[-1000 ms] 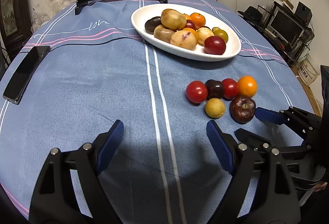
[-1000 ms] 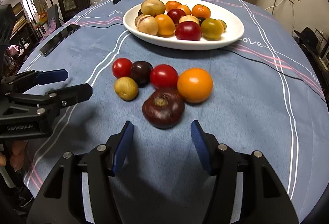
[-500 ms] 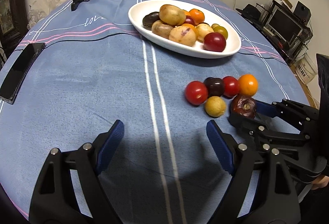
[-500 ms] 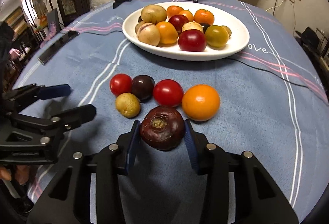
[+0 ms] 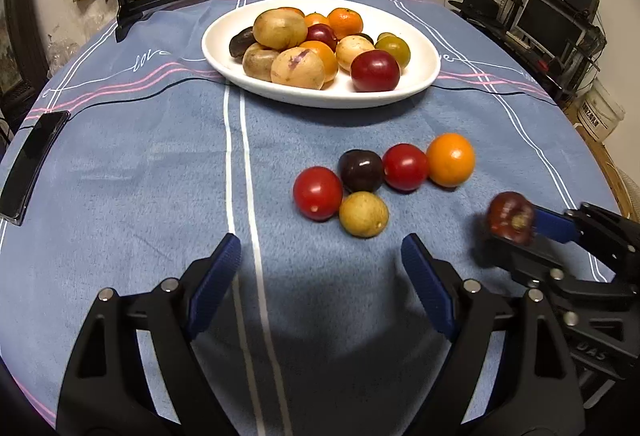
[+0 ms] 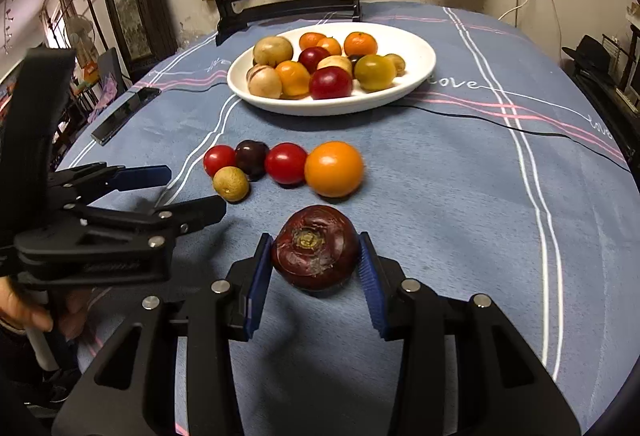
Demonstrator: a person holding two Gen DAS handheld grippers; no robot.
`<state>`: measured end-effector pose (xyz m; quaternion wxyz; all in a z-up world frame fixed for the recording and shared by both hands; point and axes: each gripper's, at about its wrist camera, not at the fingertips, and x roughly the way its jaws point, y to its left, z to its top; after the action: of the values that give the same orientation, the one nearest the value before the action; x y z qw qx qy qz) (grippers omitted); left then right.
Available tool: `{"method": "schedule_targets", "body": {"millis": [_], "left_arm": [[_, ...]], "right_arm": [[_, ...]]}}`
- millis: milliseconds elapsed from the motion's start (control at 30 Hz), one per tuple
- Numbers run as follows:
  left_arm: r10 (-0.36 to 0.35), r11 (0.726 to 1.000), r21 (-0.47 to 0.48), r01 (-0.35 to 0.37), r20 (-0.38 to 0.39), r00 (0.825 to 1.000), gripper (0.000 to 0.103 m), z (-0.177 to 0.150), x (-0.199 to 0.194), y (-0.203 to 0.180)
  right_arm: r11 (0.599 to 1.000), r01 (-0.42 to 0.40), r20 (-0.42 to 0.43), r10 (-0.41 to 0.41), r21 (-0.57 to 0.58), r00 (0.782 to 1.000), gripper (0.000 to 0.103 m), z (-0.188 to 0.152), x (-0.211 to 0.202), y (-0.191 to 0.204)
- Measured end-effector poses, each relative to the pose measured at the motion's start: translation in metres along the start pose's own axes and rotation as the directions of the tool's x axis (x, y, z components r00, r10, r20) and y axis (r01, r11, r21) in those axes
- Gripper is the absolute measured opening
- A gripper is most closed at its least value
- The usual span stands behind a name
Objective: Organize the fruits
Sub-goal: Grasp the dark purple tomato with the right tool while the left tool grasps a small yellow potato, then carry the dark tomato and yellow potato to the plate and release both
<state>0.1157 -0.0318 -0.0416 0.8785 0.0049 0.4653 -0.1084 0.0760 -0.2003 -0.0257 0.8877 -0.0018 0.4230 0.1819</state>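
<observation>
One dark maroon fruit [image 6: 315, 247] sits pinched between the blue pads of the right tongs [image 6: 316, 268], its skin wrinkled and glossy, with a dry tan stem scar facing the camera. From the left wrist view the same fruit [image 5: 511, 217] looks slightly blurred, held near the right edge of the tabletop [image 5: 120, 164], which is covered in blue cloth with white and pink stripes.

Five loose fruits lie in a cluster ahead of both tongs: a red tomato-like one [image 5: 317, 192], a dark purple one [image 5: 361, 170], a second red one [image 5: 405, 166], an orange [image 5: 451, 159], and a yellowish-brown round fruit [image 5: 363, 214] just in front of the purple one. The four in the row touch or nearly touch one another.

Farther back stands a white oval plate [image 5: 424, 76] heaped with tan, orange, red, dark and greenish fruits.

The left tongs [image 5: 320, 276] hang spread wide apart, gripping nothing, with the cluster ahead of them. A black phone [image 5: 34, 160] lies at the left edge of the cloth.
</observation>
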Motion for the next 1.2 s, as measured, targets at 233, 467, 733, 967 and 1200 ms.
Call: {"method": "schedule_targets", "body": {"millis": [233,467,733,967,1200], "left_arm": [[0.035,0.999,-0.026,-0.036,-0.04,0.999,0.082,0.003,0.013,-0.007],[0.078,0.997,-0.013,-0.079,-0.042,0.996,0.054,0.013,0.018,-0.015],[0.066,0.998,-0.007,-0.066,-0.023,0.998,0.027,0.022,0.021,-0.017],[0.046,0.999,-0.015,-0.046,0.022,0.999,0.027,0.018,-0.002,-0.008],[0.022,1.0,-0.014,-0.022,0.066,0.998,0.027,0.018,-0.029,-0.001]], "right_arm": [[1.0,-0.025,0.016,0.025,0.011,1.0,0.043,0.001,-0.003,-0.008],[0.999,-0.051,0.022,0.051,0.016,0.998,0.043,0.002,-0.002,-0.012],[0.999,-0.042,0.025,0.041,0.028,0.999,0.043,0.0,-0.005,-0.017],[0.999,-0.034,0.036,0.033,0.014,0.999,0.043,0.002,-0.012,-0.01],[1.0,-0.022,0.057,0.023,-0.014,0.998,0.043,0.008,-0.024,0.001]]}}
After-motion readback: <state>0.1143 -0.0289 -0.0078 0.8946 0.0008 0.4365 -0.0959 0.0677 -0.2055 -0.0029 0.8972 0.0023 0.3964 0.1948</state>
